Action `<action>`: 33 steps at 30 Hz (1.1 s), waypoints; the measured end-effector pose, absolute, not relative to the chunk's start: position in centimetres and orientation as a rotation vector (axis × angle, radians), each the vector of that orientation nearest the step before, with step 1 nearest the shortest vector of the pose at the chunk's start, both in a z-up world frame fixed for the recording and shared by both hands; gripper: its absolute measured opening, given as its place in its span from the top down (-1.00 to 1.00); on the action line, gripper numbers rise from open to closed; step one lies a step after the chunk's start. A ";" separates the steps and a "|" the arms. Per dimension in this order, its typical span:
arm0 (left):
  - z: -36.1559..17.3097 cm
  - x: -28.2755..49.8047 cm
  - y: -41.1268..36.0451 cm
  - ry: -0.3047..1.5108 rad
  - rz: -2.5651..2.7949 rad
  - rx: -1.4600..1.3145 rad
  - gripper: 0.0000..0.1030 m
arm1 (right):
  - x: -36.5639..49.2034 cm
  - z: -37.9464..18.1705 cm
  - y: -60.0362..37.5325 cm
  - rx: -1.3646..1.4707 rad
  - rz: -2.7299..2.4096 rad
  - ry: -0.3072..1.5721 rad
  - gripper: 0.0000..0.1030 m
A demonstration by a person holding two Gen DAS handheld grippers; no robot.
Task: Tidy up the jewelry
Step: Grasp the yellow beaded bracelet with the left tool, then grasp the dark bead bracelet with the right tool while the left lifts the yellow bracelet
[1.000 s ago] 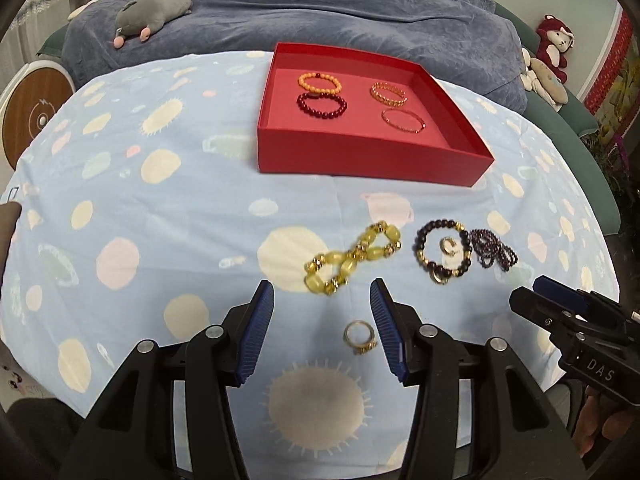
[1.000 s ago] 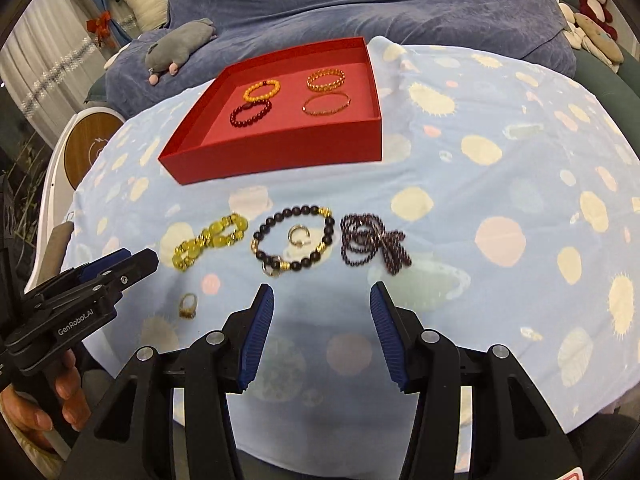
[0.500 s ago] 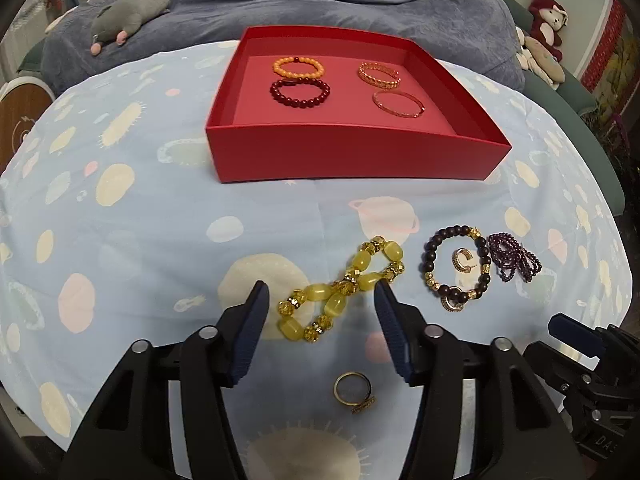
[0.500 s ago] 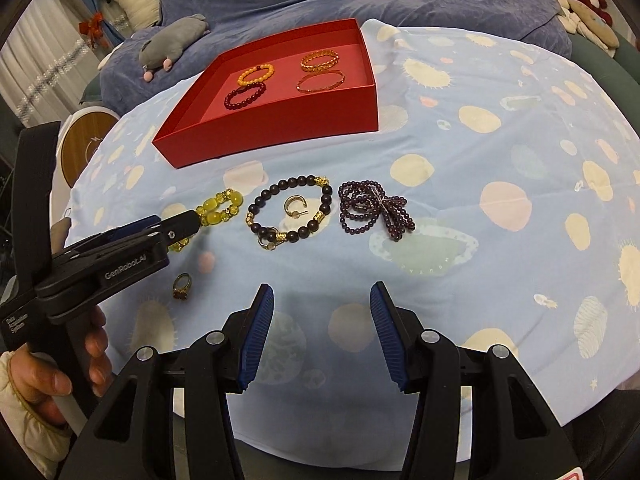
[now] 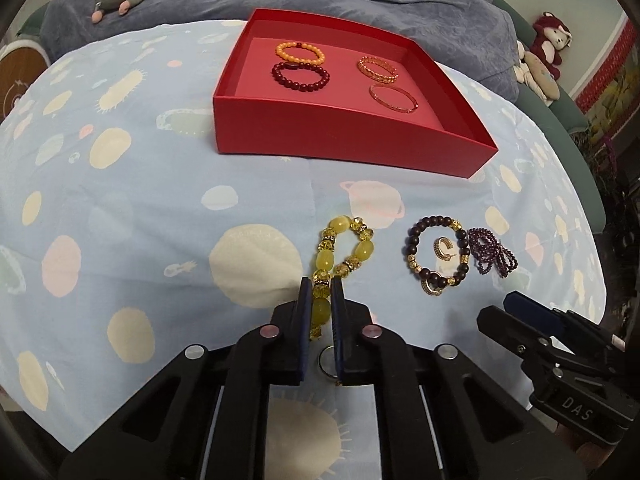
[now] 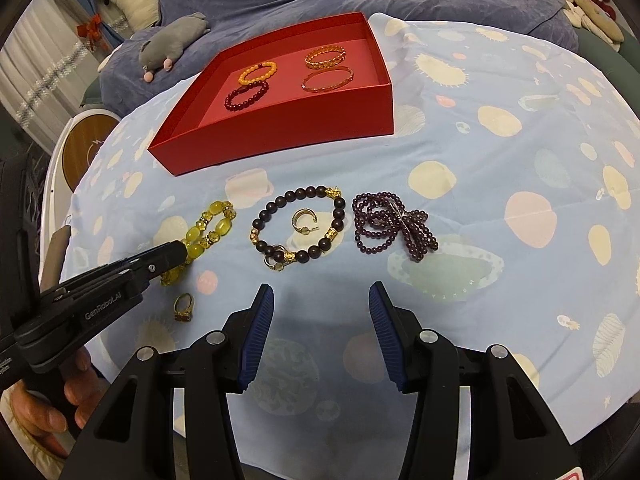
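Left gripper (image 5: 320, 312): we had its jaws drawn narrow around the near end of the yellow bead bracelet (image 5: 340, 258), which lay on the table (image 5: 120, 220); from the right wrist view the tip sat right on those beads.
Gold ring (image 6: 185, 307): it lay on the cloth just nearer to us than the yellow bracelet, untouched; in the left view it was half hidden beneath the jaws.
Red box (image 5: 344, 136): it stood at the far side of the table, well apart from the loose pieces.
Done so far: we counted four bracelets inside the box, namely the orange bead bracelet (image 5: 300, 51), the dark red bead bracelet (image 5: 300, 76), the gold chain bangle (image 5: 378, 69) and the thin rose bangle (image 5: 394, 98).
Dark bead bracelet (image 6: 300, 232): it lay on the cloth to the right of the yellow one, with a small gold hoop earring (image 6: 303, 220) inside its loop.
Purple bead strand (image 6: 394, 229): it lay bunched just beside the dark bracelet, on its right.
Right gripper (image 6: 321, 336): we held it with jaws wide and empty, near the dark bracelet but clear of it.
Left to do: by our judgement about half remained, with the yellow bracelet, ring, dark bracelet, earring and purple strand not yet in the box.
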State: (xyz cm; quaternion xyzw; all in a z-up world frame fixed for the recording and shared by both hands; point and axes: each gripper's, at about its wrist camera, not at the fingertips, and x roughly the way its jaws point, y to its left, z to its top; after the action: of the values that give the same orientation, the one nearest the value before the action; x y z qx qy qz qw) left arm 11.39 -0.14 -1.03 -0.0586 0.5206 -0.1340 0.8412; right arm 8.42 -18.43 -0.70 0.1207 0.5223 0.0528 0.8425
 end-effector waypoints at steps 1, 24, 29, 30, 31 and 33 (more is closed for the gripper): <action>-1.1 11.3 -0.1 1.103 -0.280 -0.127 0.82 | 8.6 -0.8 -18.3 0.260 0.116 1.104 0.16; -1.4 11.8 1.0 1.119 -0.259 -0.195 0.82 | 12.6 -2.4 -17.4 0.199 0.051 1.112 0.58; -1.4 11.8 1.2 1.125 -0.260 -0.197 0.82 | 12.2 -2.5 -17.7 0.168 0.047 1.118 0.78; -1.3 11.8 1.1 1.127 -0.260 -0.198 0.82 | 12.3 -2.4 -17.7 0.163 0.048 1.122 0.80; -1.2 11.8 1.1 1.130 -0.262 -0.200 0.82 | 12.3 -2.4 -17.7 0.170 0.051 1.124 0.86; -1.0 11.8 1.1 1.137 -0.267 -0.209 0.82 | 12.1 -2.0 -18.0 0.204 0.058 1.119 0.86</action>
State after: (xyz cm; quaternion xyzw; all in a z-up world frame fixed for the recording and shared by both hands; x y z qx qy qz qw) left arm 11.83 1.08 -1.01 -0.0984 0.5358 -0.1260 0.8291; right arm 12.12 -18.02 -2.00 0.0966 0.5297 0.0276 0.8422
